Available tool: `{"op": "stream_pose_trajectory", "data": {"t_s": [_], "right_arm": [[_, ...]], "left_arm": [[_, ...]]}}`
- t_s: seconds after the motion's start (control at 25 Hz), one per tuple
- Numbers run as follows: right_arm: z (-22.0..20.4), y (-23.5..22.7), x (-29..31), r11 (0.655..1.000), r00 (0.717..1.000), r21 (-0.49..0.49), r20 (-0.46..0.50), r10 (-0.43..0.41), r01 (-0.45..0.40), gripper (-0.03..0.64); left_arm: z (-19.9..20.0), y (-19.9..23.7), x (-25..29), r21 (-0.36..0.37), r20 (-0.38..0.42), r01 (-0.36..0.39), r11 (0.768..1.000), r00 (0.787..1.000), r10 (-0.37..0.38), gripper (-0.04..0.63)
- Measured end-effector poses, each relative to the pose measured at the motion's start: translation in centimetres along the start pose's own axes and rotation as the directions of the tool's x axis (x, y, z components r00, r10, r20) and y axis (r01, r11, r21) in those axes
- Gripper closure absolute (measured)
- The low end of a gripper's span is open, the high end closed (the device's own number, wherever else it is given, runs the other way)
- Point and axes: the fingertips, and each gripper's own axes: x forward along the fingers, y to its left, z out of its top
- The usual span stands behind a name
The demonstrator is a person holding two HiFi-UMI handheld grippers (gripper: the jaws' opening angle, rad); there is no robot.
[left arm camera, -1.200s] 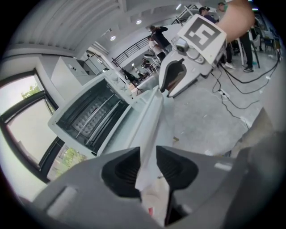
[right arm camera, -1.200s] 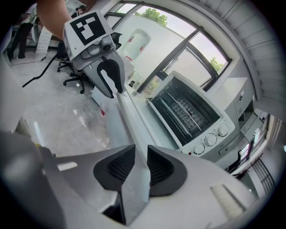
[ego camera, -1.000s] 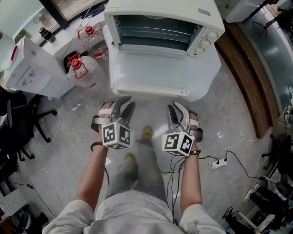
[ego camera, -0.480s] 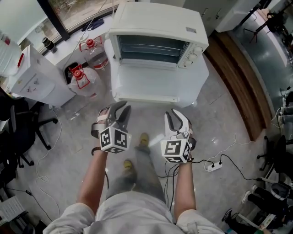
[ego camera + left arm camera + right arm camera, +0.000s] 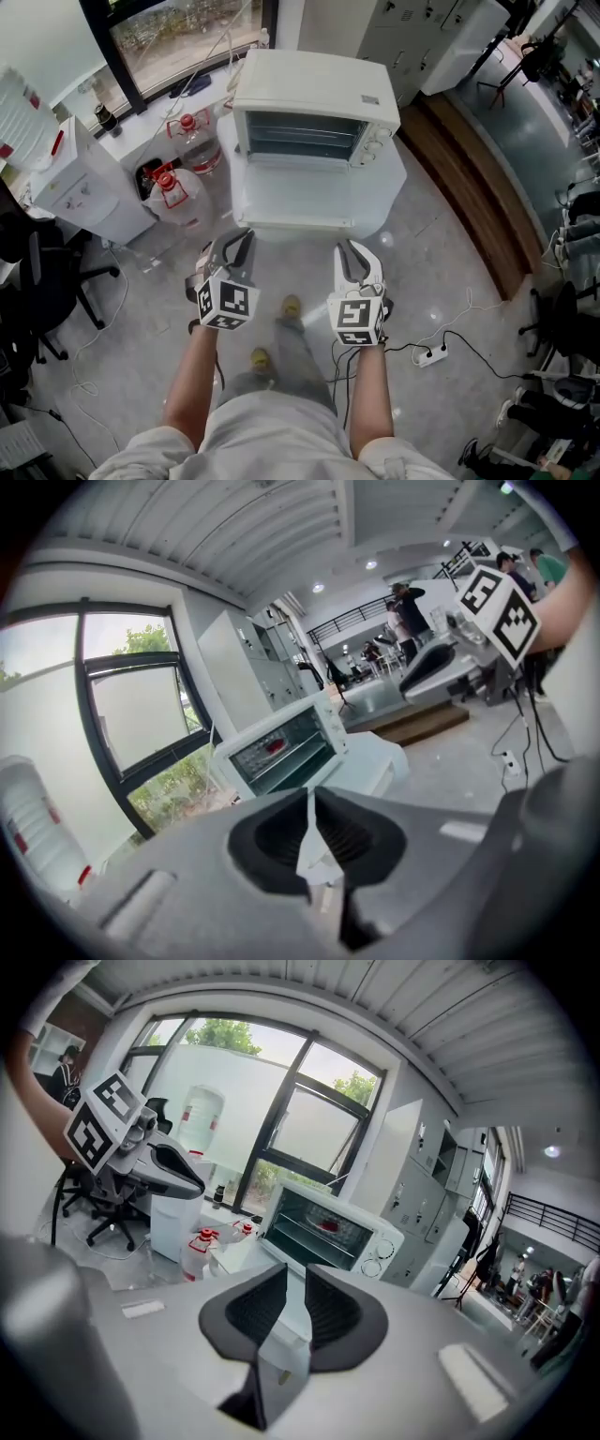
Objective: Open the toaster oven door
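Your left gripper (image 5: 239, 236) has just been closing: its jaws now meet at the tips with nothing between them. Your right gripper (image 5: 358, 249) holds its jaws a narrow slot apart, also empty. Both hang side by side over the grey floor (image 5: 441, 272), pointed at the oven (image 5: 314, 89) and apart from it. The oven sits just beyond them on a white stand (image 5: 392, 187), its door (image 5: 300, 195) already folded down flat toward you, the racks inside showing. Left of the oven stand two jugs (image 5: 176, 192) with red caps, and a power strip (image 5: 433, 354) lies on the floor to your right.
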Motion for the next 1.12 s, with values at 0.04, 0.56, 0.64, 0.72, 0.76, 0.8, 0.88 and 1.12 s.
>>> {"op": "stream_pose_trajectory", "data": {"t_s": [0.04,0.56,0.64,0.72,0.76,0.8,0.88,1.12], "right_arm": [[0.5,-0.1,-0.5,1.000,1.000,0.008,0.008,-0.005,0.005,0.557],[4.8,-0.9,-5.7,0.992,0.994,0.121,0.092,-0.056,0.045,0.603],[5.1,-1.0,-6.8,0.987,0.992,0.149,0.104,-0.072,0.056,0.612],[5.5,-1.1,-7.9,0.983,0.990,0.173,0.115,-0.084,0.063,0.615],[5.8,-1.2,-8.4,0.980,0.989,0.185,0.120,-0.090,0.067,0.615],[5.9,-1.3,-8.9,0.978,0.988,0.195,0.123,-0.098,0.073,0.615],[6.2,-1.4,-9.9,0.976,0.985,0.202,0.129,-0.112,0.084,0.614],[7.2,-1.0,-12.7,0.972,0.976,0.219,0.178,-0.124,0.084,0.614]], "left_arm": [[0.3,0.5,-0.5,-0.013,0.004,-0.010,1.000,1.000,0.010,0.577],[3.4,2.5,-6.0,-0.146,0.079,-0.065,0.987,0.994,0.077,0.597],[3.6,2.6,-7.0,-0.172,0.089,-0.069,0.983,0.992,0.085,0.597],[3.8,2.7,-8.1,-0.203,0.094,-0.078,0.976,0.991,0.099,0.597],[4.0,2.8,-8.7,-0.216,0.097,-0.086,0.973,0.989,0.109,0.597],[4.3,3.0,-9.3,-0.226,0.101,-0.093,0.970,0.988,0.118,0.597],[4.8,3.1,-10.5,-0.234,0.109,-0.105,0.967,0.985,0.134,0.597],[5.7,3.3,-13.5,-0.257,0.145,-0.122,0.959,0.976,0.163,0.597]]}}
